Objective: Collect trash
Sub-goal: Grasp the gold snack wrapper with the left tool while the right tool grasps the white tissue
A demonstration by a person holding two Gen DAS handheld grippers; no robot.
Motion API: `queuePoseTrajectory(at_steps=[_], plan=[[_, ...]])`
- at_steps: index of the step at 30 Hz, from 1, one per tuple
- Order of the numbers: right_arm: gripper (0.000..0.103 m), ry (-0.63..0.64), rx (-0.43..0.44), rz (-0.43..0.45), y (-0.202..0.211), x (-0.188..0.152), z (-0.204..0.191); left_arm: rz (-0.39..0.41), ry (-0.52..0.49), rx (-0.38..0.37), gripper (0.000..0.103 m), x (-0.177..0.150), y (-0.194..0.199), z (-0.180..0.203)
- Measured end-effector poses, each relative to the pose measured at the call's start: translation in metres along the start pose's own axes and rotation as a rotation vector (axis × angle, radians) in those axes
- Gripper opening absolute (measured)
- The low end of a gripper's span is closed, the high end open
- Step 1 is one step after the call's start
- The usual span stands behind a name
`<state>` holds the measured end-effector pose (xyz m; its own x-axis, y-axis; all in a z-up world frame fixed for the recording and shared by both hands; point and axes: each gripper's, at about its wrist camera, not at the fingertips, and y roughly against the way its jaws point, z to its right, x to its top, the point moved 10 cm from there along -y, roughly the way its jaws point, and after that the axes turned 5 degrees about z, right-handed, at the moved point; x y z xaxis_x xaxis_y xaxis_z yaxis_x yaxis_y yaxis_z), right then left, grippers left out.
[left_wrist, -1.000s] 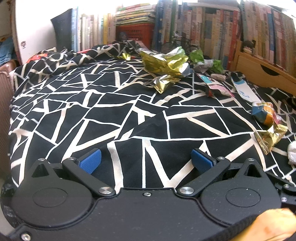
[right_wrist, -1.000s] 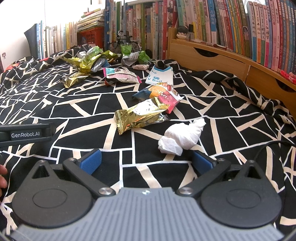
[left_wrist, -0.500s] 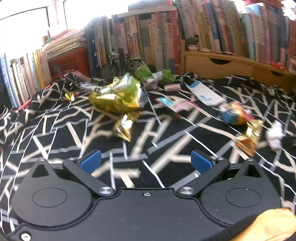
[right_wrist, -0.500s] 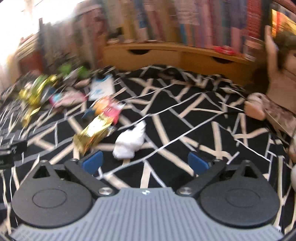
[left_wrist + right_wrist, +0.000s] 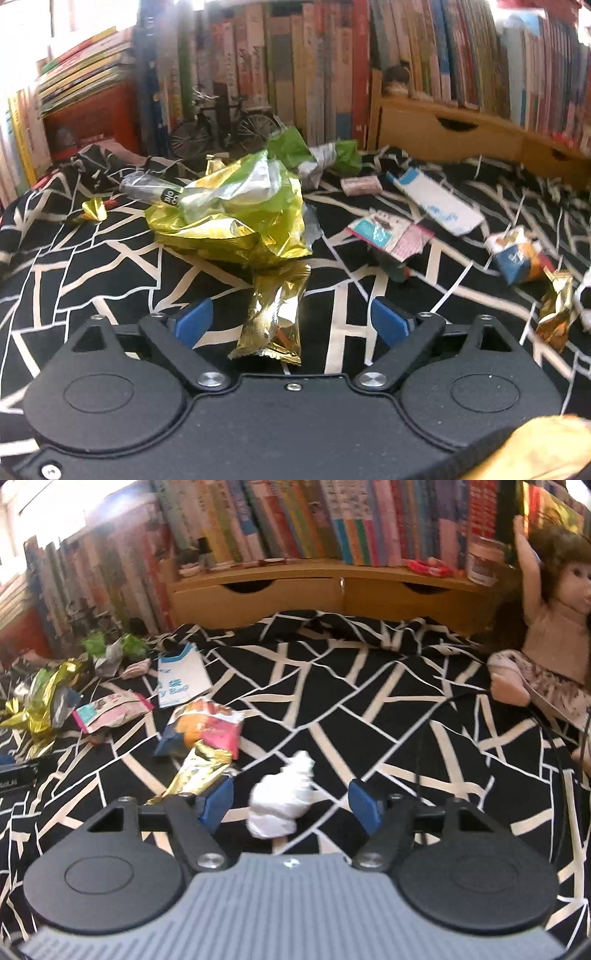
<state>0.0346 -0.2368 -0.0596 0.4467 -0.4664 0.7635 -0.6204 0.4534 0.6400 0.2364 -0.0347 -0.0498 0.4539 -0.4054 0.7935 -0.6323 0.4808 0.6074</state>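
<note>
The left gripper (image 5: 291, 319) is spread wide over the black-and-white patterned cloth (image 5: 92, 258). A small gold wrapper (image 5: 275, 317) lies between its blue pads (image 5: 194, 321), touching neither, with its near end close to the gripper body. A large crumpled green-gold bag (image 5: 236, 214) lies just beyond it. The right gripper (image 5: 291, 803) is likewise spread; a crumpled white tissue (image 5: 282, 799) lies between its blue pads (image 5: 216, 801), apart from both. A gold wrapper (image 5: 197, 771) lies just beside the left pad.
</note>
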Motion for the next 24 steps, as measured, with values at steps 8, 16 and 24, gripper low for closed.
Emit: queuePoseTrajectory(at_steps=[8,16,24], plan=[[0.056,0.012,-0.026,-0.037,-0.013,-0.008,-0.007,-0.026,0.026,-0.003,0.071,-0.004,-0.008,-0.003],[0.036,0.066,-0.063,0.000,-0.015,-0.005,-0.006,-0.003,-0.022,-0.057,0.042,-0.005,-0.005,0.003],[0.035,0.055,0.008,0.080,0.018,0.022,-0.008,0.000,0.007,-0.092,0.025,0.005,0.010,0.011]])
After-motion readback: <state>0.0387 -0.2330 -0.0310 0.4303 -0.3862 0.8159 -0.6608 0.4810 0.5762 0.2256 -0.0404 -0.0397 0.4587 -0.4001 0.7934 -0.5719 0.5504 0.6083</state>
